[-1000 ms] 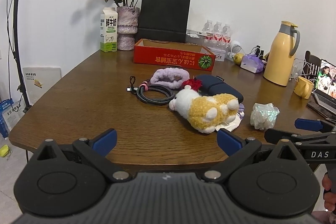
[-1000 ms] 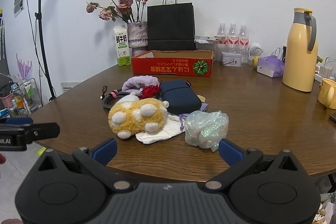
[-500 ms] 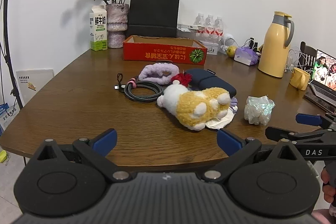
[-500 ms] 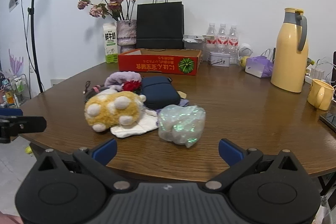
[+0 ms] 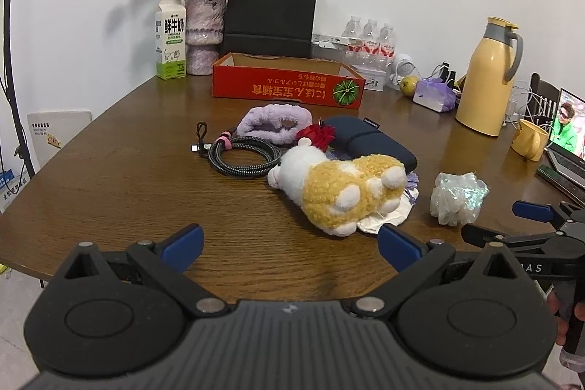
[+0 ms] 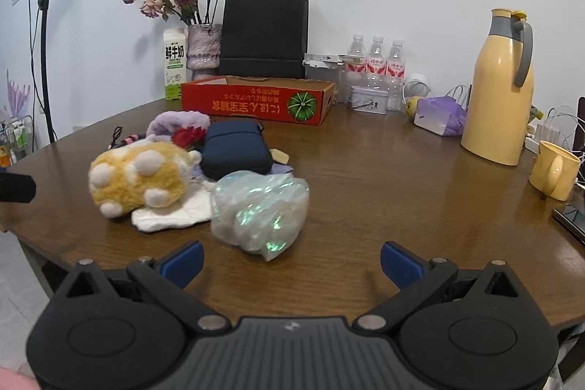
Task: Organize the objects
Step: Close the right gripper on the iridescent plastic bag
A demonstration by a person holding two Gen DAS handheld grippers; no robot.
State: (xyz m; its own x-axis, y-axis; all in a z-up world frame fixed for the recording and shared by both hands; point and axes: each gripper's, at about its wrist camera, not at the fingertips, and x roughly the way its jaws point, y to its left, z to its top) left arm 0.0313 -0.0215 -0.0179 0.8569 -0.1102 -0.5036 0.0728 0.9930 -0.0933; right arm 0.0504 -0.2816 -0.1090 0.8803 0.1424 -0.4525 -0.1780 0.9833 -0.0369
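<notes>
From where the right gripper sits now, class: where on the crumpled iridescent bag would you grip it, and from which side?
Grip the iridescent bag across its bulging middle, coming straight in from the near table edge. It lies directly ahead of the open right gripper, apart from the plush toy, and its soft, crumpled body should squash between the fingers. The white cloth touches its left side, so stay right.

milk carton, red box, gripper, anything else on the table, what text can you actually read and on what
"鲜牛奶" on the milk carton; the small lines under it, starting "FRESH", are too blurred to read.
Yellow characters on the red box are printed upside down, not legible.
"AS" on the right gripper body; the rest is hidden.
Water bottles: red labels too small.
White board by the wall: too small.
</notes>
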